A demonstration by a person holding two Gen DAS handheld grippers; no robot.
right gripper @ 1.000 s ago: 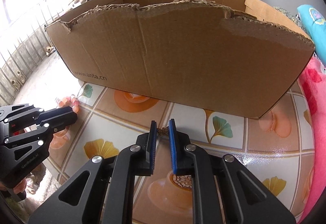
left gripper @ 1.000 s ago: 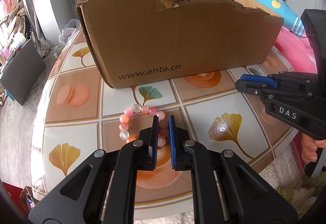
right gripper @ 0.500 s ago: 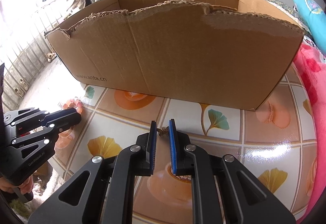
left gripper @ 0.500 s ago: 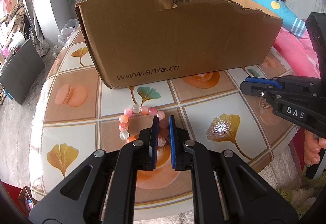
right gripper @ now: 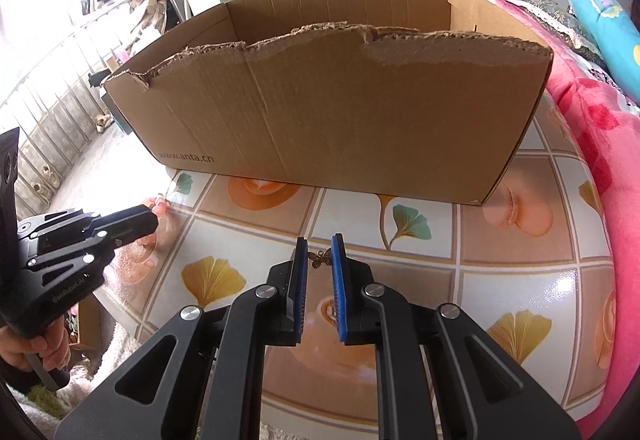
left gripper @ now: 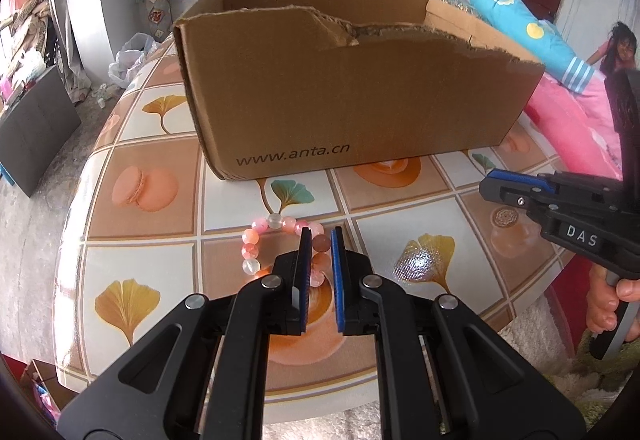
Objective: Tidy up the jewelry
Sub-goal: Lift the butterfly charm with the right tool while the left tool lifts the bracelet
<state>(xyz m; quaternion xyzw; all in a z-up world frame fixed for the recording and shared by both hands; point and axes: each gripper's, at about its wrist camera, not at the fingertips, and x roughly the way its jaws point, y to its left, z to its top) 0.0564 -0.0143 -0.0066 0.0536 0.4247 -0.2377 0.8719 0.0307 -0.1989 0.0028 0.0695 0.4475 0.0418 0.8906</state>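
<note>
Half the bead bracelet [left gripper: 276,240] hidden (left gripper [left gripper: 320,236] covers it)

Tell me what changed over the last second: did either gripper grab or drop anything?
No grab, no release. The cardboard box now shows more of its inside in both wrist views, so both cameras sit a little higher. The left gripper stays shut on the bead bracelet, and the right gripper stays shut on the small butterfly charm. Box and table are unmoved.
</note>
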